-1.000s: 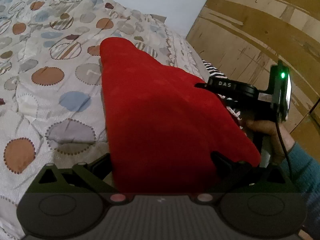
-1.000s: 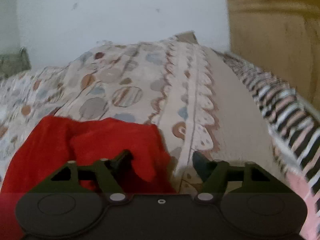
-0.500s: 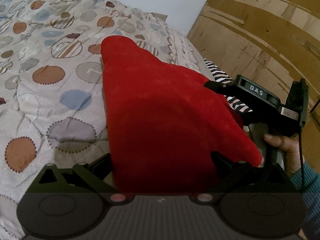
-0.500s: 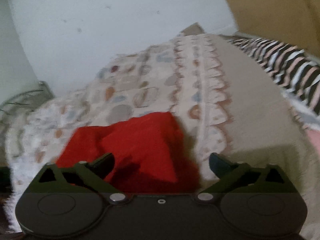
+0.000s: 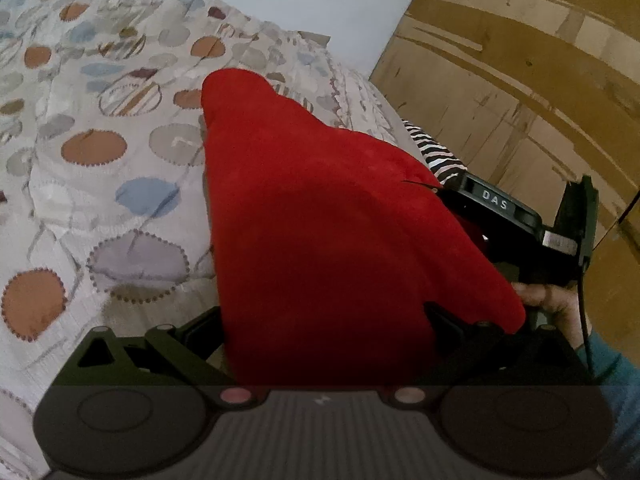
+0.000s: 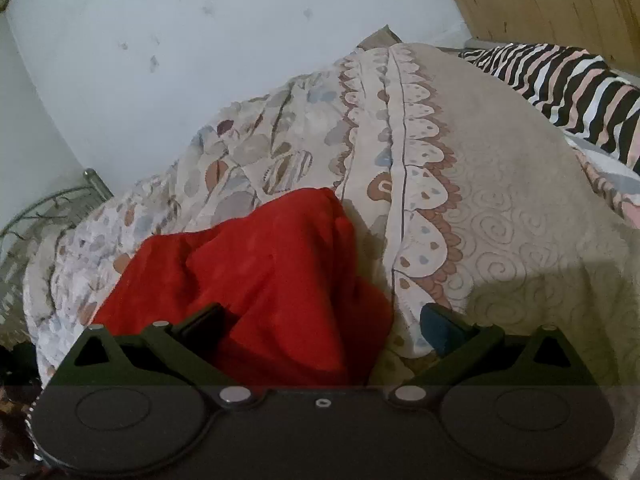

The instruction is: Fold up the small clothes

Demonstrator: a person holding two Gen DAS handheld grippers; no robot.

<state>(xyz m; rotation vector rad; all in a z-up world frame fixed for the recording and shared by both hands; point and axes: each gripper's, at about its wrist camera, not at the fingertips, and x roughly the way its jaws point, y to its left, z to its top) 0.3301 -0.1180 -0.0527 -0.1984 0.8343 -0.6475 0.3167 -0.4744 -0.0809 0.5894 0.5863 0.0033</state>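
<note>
A red garment (image 5: 320, 232) lies on the patterned bedspread (image 5: 100, 160). In the left wrist view it fills the middle and drapes over the space between my left gripper's (image 5: 320, 320) wide-apart fingers. The right gripper's black body (image 5: 520, 220) sits at the garment's right edge, held by a hand (image 5: 548, 300). In the right wrist view the red garment (image 6: 260, 280) lies bunched between the spread fingers of my right gripper (image 6: 320, 320). Both grippers are open and neither pinches the cloth.
A zebra-striped pillow (image 6: 560, 88) lies at the bed's right side. A wooden panel wall (image 5: 520, 80) stands to the right and a white wall (image 6: 200, 40) behind. A metal bed frame (image 6: 48, 208) shows at the far left.
The right gripper has opened wider, let go of the red garment and drawn back and tilted. The left gripper and the garment over it have hardly moved.
</note>
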